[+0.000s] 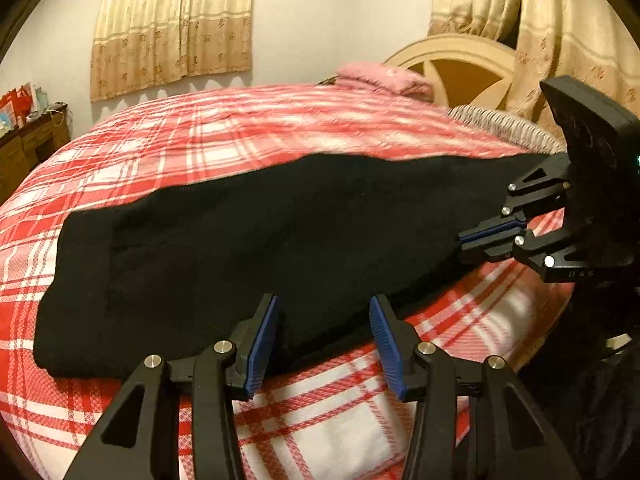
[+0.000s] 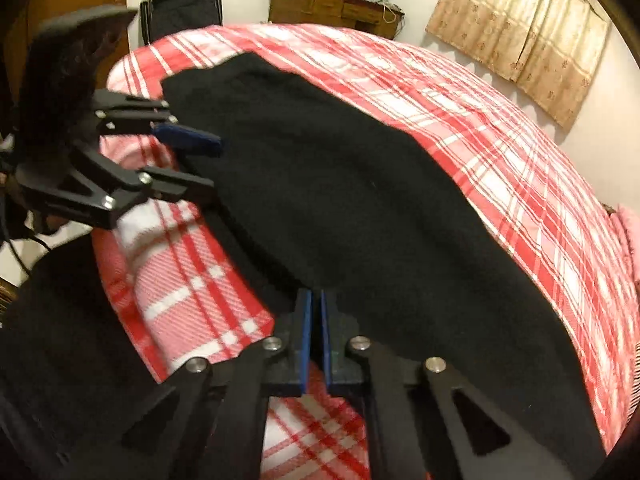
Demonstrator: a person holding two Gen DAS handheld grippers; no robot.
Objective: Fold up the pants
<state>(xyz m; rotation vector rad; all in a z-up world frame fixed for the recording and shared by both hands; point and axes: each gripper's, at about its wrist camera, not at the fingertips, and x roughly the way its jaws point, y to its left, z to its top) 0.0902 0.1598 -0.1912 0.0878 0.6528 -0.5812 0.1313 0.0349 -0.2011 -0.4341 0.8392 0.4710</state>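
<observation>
Pants (image 1: 248, 248), black and folded into a long band, lie across the red-and-white plaid bed (image 1: 224, 128), running from about 8 o'clock to 3 o'clock in the left wrist view. At 6 o'clock, the left hand-held gripper (image 1: 324, 344) has its blue pads (image 1: 262, 344) partly apart, straddling the near edge of the fabric without pressing it. At 3 o'clock, the right hand-held gripper (image 2: 316, 340) is pinched closed on the edge of the pants. Beige curtains (image 1: 172, 28) hang on the wall behind.
</observation>
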